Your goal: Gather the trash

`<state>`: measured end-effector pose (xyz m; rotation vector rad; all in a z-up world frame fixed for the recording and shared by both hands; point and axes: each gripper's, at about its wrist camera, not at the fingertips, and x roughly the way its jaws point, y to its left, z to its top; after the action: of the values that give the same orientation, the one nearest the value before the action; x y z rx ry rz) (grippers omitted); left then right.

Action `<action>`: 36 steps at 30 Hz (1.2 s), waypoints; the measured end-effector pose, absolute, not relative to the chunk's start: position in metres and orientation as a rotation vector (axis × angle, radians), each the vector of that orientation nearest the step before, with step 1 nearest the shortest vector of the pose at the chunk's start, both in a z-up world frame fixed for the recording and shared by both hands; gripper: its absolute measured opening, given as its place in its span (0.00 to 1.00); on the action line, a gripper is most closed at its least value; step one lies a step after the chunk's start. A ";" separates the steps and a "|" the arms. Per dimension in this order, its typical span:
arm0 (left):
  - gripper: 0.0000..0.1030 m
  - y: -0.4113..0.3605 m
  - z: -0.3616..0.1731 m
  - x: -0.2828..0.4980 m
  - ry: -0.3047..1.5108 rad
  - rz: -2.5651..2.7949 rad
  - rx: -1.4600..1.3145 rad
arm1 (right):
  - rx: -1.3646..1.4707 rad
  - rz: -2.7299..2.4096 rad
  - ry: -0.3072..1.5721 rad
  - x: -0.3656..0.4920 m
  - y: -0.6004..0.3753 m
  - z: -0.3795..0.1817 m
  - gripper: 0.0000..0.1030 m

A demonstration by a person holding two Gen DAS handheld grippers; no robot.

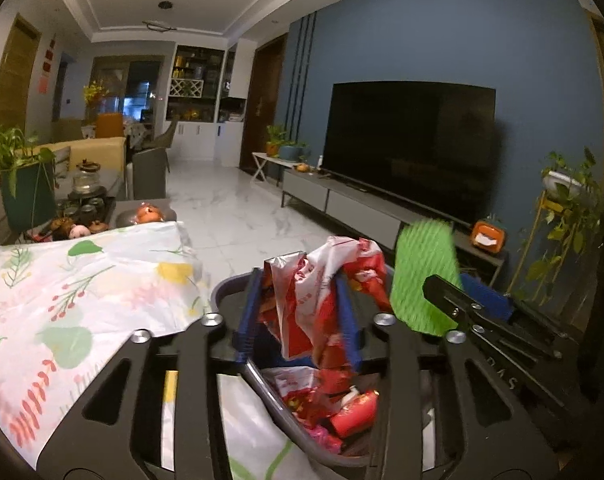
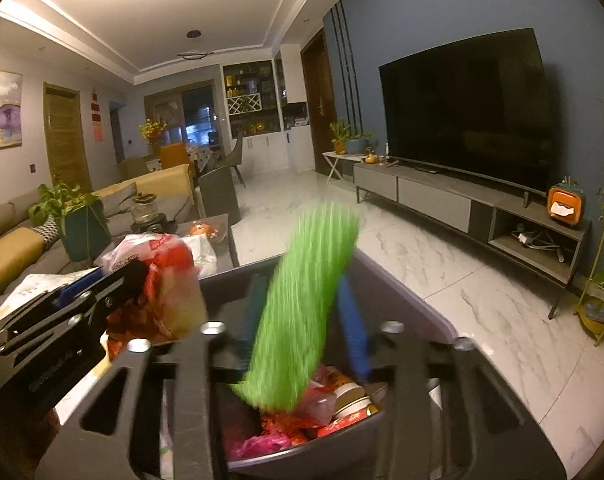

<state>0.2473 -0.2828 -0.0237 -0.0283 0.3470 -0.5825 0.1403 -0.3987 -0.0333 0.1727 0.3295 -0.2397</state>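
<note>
The left gripper [image 1: 298, 316] pinches a crumpled red-and-white wrapper [image 1: 321, 280], hanging directly above the grey bin [image 1: 262, 380]; the right gripper [image 2: 302, 312] clamps a green ribbed sheet [image 2: 302, 312], long axis near upright, lower end already inside the rim. Both loads lie straight over the bin's red litter [image 2: 286, 436]; release seemingly needs only opening, the right being lower.
</note>
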 end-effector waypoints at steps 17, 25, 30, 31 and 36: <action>0.87 -0.226 -0.035 0.237 0.393 -0.368 -0.017 | 0.116 -0.341 0.323 0.113 -0.370 -0.037 0.90; 0.88 -0.173 -0.037 0.196 0.368 -0.275 0.009 | 0.067 -0.324 0.325 0.097 -0.330 -0.033 0.94; 0.88 -0.151 -0.033 0.167 0.345 -0.232 0.018 | 0.057 -0.322 0.328 0.084 -0.310 -0.029 0.94; 0.88 -0.148 -0.032 0.163 0.342 -0.227 0.018 | 0.048 -0.332 0.328 0.081 -0.305 -0.028 0.94; 0.88 -0.123 -0.029 0.136 0.335 -0.214 -0.002 | 0.029 -0.337 0.325 0.063 -0.289 -0.024 0.94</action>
<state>0.1356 -0.1234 -0.0290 -0.0019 0.3348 -0.2143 0.0626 -0.2889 -0.0241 0.0293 0.3255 -0.3368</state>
